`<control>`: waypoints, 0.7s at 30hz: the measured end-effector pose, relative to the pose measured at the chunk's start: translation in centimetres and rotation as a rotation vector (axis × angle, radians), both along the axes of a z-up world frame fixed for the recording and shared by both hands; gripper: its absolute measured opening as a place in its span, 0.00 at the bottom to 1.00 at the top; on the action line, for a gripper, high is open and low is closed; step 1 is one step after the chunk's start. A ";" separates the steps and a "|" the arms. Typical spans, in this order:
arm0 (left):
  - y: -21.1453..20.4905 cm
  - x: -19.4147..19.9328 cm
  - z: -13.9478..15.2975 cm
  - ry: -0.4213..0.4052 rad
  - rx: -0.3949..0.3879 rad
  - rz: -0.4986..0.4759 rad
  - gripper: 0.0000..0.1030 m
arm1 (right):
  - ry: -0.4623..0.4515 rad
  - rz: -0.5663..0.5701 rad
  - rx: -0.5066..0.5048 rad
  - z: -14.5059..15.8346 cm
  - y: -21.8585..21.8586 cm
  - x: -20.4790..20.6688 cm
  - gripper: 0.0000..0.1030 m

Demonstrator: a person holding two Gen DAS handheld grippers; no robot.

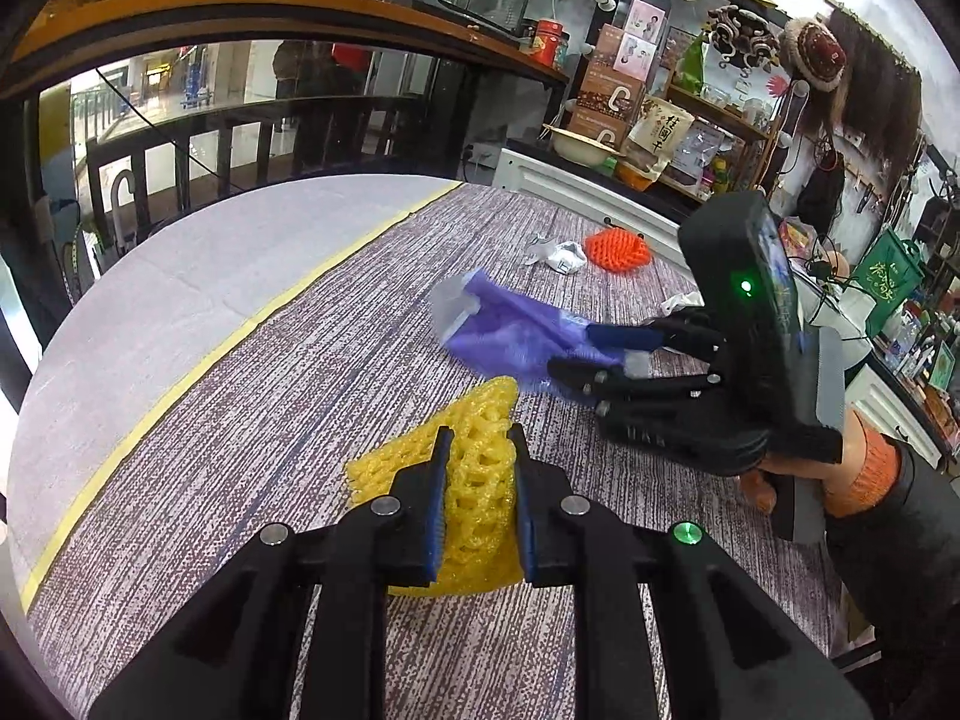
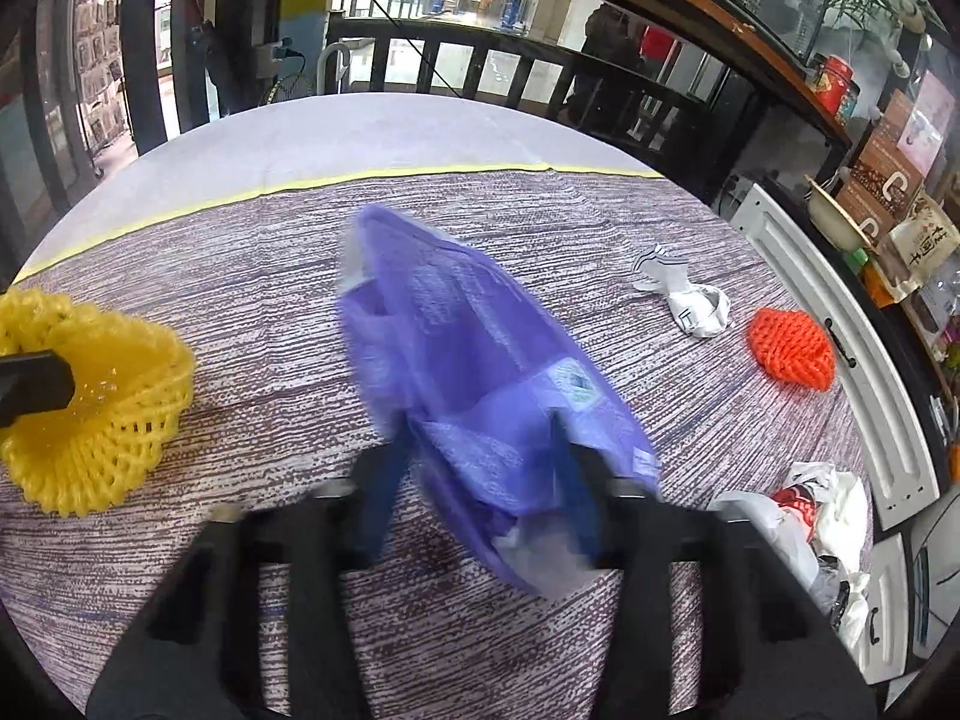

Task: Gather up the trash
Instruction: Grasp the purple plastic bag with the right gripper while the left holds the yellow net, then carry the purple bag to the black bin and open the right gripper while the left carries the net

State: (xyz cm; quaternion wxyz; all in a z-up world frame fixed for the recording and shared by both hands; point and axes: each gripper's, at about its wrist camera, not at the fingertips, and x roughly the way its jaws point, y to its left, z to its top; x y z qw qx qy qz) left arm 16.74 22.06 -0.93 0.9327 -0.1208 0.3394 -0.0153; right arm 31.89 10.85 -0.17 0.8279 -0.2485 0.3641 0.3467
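Streaked purple desk point(image 2: 252, 276), yellow stripe – cluttered shelves point(image 1: 708, 114) behind. Left fingers point(image 1: 480, 450) clenched on yellow net point(image 1: 477, 480); right fingers point(image 2: 480, 450) gripping crumpled purple bag point(image 2: 456, 324).

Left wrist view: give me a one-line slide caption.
Left gripper clamps a yellow foam net while the right gripper grips a purple plastic bag over the striped tablecloth.

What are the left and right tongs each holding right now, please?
Left tongs: shut on the yellow foam net.
Right tongs: shut on the purple bag.
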 end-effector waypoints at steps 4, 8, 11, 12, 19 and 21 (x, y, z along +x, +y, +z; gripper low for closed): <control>-0.4 -0.1 -0.1 -0.005 -0.005 -0.006 0.18 | -0.040 -0.029 0.035 0.7 -1.3 -0.9 0.08; -0.8 -0.6 0.2 -0.016 0.001 -0.012 0.18 | -0.064 -0.032 0.102 2.2 -2.9 -2.5 0.06; -1.3 -1.1 0.4 -0.027 0.007 -0.017 0.18 | -0.074 -0.039 0.152 3.8 -4.4 -4.0 0.06; -1.4 -1.3 0.5 -0.030 0.009 -0.020 0.18 | -0.069 -0.038 0.166 4.2 -5.0 -4.5 0.06; -3.4 -2.4 1.4 -0.056 0.027 -0.058 0.18 | -0.041 -0.053 0.232 5.7 -9.2 -7.7 0.06; -4.3 -2.7 1.7 -0.064 0.036 -0.074 0.18 | -0.045 -0.060 0.251 6.0 -10.6 -8.7 0.06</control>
